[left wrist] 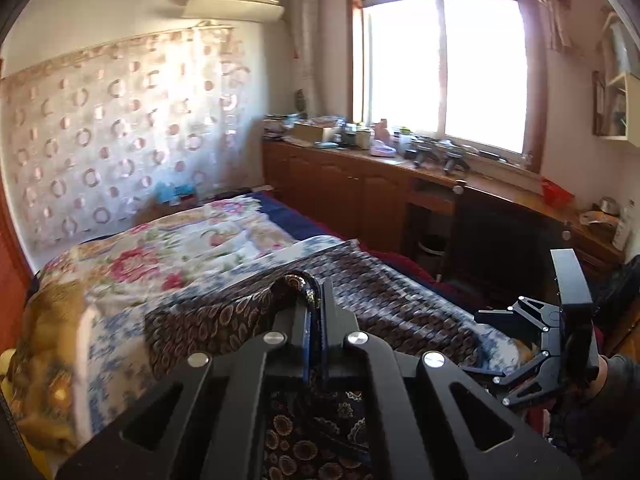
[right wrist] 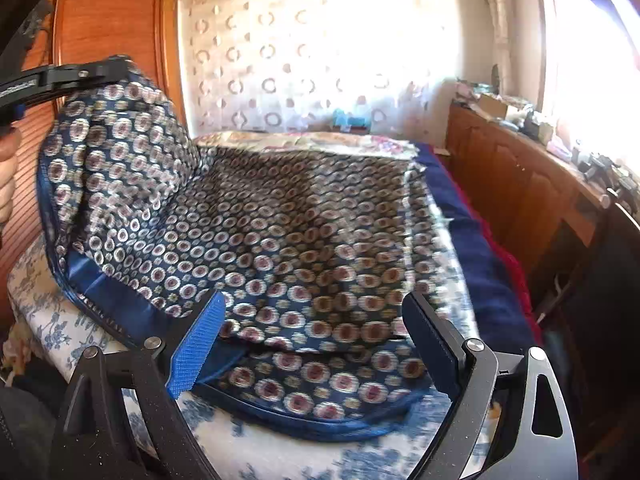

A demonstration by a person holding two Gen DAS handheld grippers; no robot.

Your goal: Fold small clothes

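Observation:
A dark blue garment (right wrist: pixel 304 248) patterned with small round medallions and edged in blue lies spread on the bed. My left gripper (left wrist: pixel 314 304) is shut on one edge of it and lifts that part up; it shows at upper left in the right wrist view (right wrist: pixel 72 76). The lifted flap (right wrist: pixel 116 152) hangs over the rest. My right gripper (right wrist: pixel 316 336) is open, its blue-padded fingers (right wrist: pixel 196 352) just above the garment's near hem, holding nothing. It also shows in the left wrist view (left wrist: pixel 536 332), at the right.
The bed has a blue-and-white floral sheet (right wrist: pixel 280 440) and a flowered quilt (left wrist: pixel 152 256) further back. A wooden cabinet counter (left wrist: pixel 400 176) with clutter runs along the right under the window. A patterned curtain (left wrist: pixel 100 132) hangs behind the bed. A wooden wardrobe (right wrist: pixel 112 12) stands left.

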